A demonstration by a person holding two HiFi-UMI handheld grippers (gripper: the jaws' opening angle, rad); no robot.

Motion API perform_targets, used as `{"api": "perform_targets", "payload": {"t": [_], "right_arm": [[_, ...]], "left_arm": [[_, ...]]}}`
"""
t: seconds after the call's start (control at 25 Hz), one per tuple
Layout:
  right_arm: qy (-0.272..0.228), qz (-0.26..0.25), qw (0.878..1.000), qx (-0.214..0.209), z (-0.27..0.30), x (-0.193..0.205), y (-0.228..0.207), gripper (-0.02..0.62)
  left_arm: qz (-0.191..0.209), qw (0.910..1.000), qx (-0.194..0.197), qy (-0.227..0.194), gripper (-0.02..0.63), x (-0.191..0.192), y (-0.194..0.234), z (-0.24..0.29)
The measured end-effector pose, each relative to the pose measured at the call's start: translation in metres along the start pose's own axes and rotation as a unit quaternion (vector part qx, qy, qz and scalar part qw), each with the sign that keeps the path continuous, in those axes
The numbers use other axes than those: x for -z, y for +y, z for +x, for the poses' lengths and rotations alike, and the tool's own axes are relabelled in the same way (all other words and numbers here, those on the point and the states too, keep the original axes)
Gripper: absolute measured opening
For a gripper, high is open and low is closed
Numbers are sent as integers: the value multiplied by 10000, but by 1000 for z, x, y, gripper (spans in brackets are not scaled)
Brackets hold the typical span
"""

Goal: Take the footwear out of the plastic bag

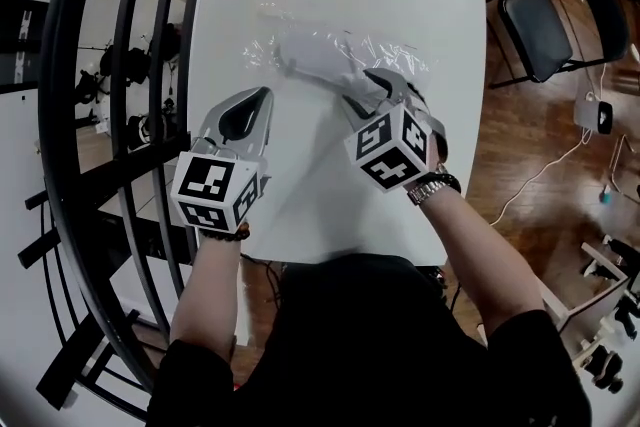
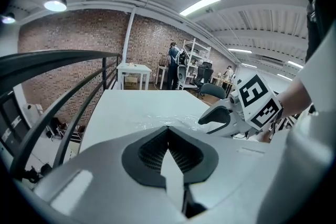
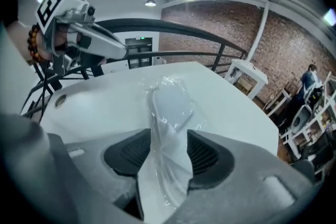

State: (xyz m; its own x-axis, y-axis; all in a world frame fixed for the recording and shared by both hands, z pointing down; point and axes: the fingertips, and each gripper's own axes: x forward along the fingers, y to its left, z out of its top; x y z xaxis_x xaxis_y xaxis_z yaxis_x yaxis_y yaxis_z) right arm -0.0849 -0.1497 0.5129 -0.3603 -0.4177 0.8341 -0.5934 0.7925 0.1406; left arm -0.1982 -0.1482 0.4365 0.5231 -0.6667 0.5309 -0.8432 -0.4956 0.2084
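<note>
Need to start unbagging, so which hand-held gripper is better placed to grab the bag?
Right. The right hand-held gripper has open jaws astride the plastic bag holding the footwear; the left hand-held gripper is shut, off to the side.

Bright, even light; heavy fisheye edges.

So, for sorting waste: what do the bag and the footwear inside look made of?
The bag is thin clear plastic film, glossy: it crinkles and glints. The footwear is pale grey and matte, maybe foam or fabric; through the film I cannot tell.
</note>
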Motion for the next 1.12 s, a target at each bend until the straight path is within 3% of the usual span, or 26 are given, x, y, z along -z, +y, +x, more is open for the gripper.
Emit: {"api": "perform_targets", "payload": {"t": [0.12,0.44,0.8,0.92,1.12], "right_arm": [[296,-302,9991,71,8,12,2,192],[354,-663,9969,215,-3,24,1,56],[239,-1015,9945,-10,-30,47,19,41],[69,-1312,9912,-135,-42,57,27,40],[-55,-1717,9848,-238,-55,79,33,40]], "left_arm": [[-12,10000,-15,28,17,3,5,0],[-12,10000,-6,61,16,9,6,2],[-19,9997,-239,42,15,4,21,-9],[-270,9990,-127,330,17,15,24,-8],[-615,9912,420,1099,17,52,13,-1]]}}
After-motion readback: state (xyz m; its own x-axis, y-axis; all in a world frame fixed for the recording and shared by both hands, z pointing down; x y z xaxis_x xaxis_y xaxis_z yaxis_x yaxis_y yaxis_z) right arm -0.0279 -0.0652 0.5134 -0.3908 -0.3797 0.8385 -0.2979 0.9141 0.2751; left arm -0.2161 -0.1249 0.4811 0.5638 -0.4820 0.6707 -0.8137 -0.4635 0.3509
